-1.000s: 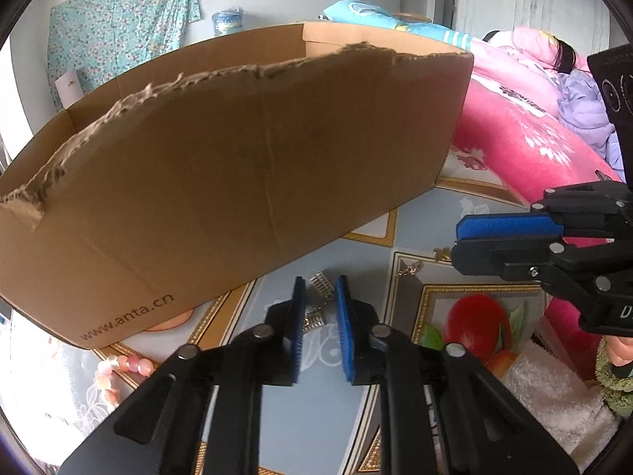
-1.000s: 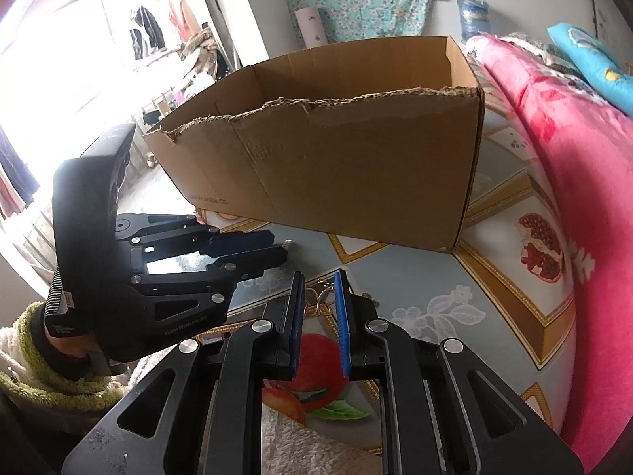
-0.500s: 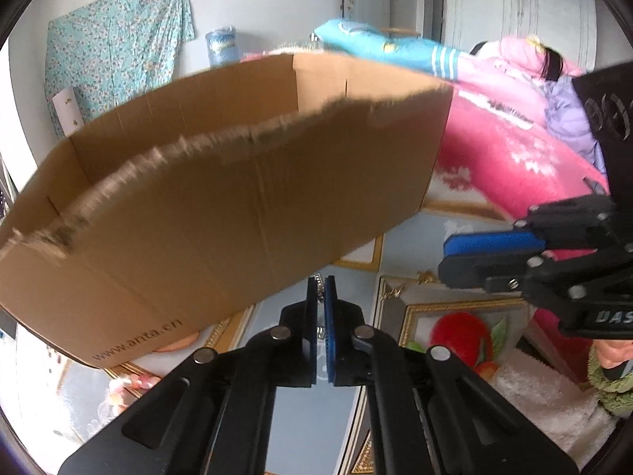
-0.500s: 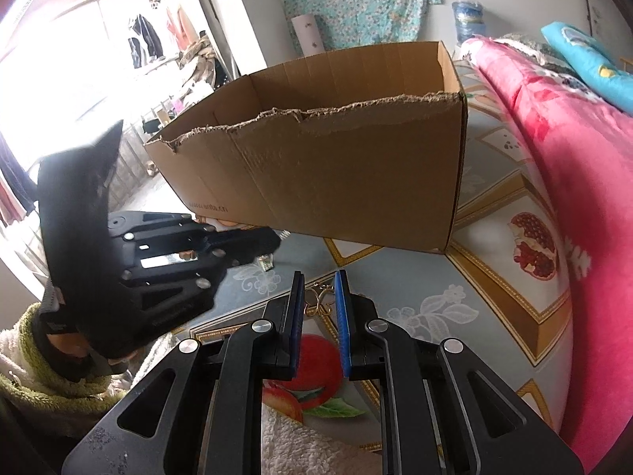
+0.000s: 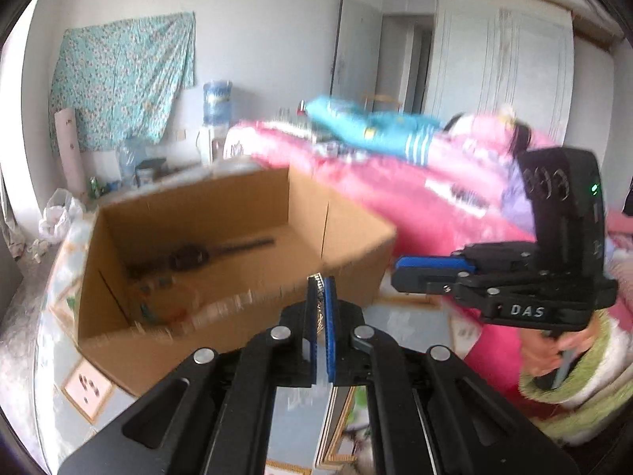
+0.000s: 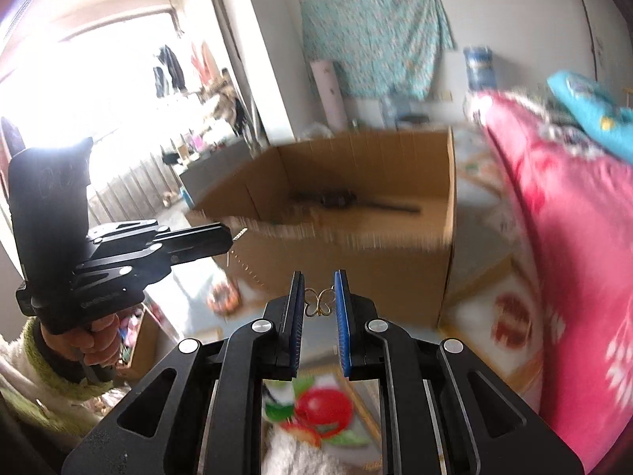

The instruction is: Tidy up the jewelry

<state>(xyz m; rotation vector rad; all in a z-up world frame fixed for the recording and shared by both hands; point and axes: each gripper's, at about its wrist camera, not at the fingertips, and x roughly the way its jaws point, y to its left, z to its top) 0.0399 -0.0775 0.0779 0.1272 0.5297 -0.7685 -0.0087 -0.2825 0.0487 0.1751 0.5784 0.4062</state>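
Left claw (image 5: 321, 291) pressed together on a silver chain piece (image 5: 317, 282), raised at the near rim of the cardboard box (image 5: 221, 213). Box floor already carries a dark watch-like item (image 5: 190, 257). Right claw (image 6: 319, 297) pinches a gold butterfly ornament (image 6: 319, 301), short of the box; both drops pending
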